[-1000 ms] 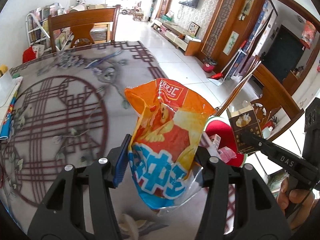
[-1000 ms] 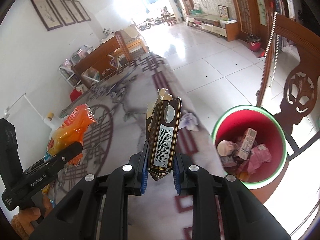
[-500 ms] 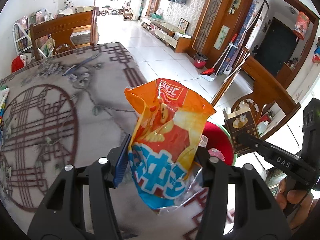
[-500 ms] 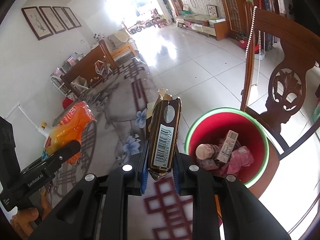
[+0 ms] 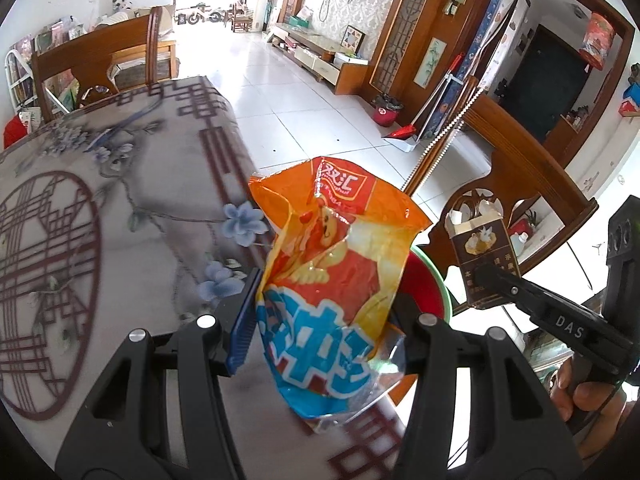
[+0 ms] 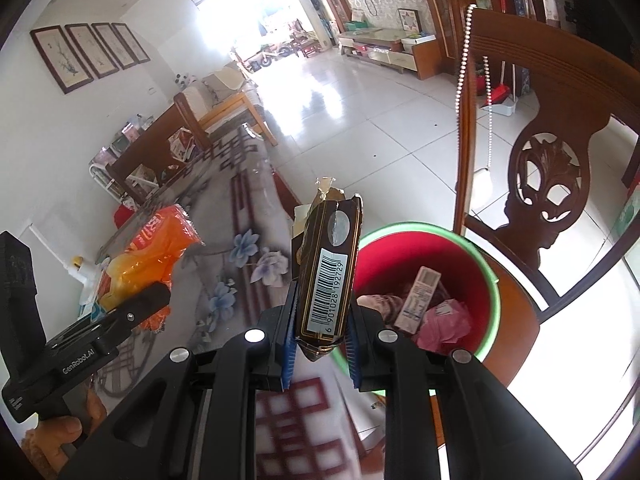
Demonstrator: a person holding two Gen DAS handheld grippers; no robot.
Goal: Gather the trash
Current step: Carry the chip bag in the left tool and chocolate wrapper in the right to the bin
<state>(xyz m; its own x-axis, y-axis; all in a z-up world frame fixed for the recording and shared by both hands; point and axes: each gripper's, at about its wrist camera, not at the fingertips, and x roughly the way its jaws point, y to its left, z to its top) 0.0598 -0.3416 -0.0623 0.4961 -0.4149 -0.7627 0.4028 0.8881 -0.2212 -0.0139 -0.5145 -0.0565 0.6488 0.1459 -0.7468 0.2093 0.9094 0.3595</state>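
Observation:
My left gripper point(image 5: 324, 320) is shut on an orange and blue snack bag point(image 5: 336, 280), held upright over the table edge. My right gripper point(image 6: 320, 344) is shut on a dark brown cigarette pack point(image 6: 326, 268) with a barcode, held just left of the red bin point(image 6: 486, 276) with a green rim. The bin sits on a chair seat and holds several pieces of trash. In the left wrist view the right gripper point(image 5: 496, 284) holds the pack point(image 5: 482, 256) to the right of the bag, and the bin rim point(image 5: 436, 280) shows behind the bag. The bag also shows in the right wrist view point(image 6: 148, 264).
The table point(image 5: 100, 220) has a grey patterned cloth with dark red lines. A carved wooden chair back point(image 6: 548, 168) rises right behind the bin. Another wooden chair point(image 5: 100, 64) stands at the table's far end. Tiled floor point(image 5: 304, 120) lies beyond the table edge.
Both grippers have moved right, toward the table edge and the bin, each keeping its load. The bin now shows larger and closer in the right wrist view.

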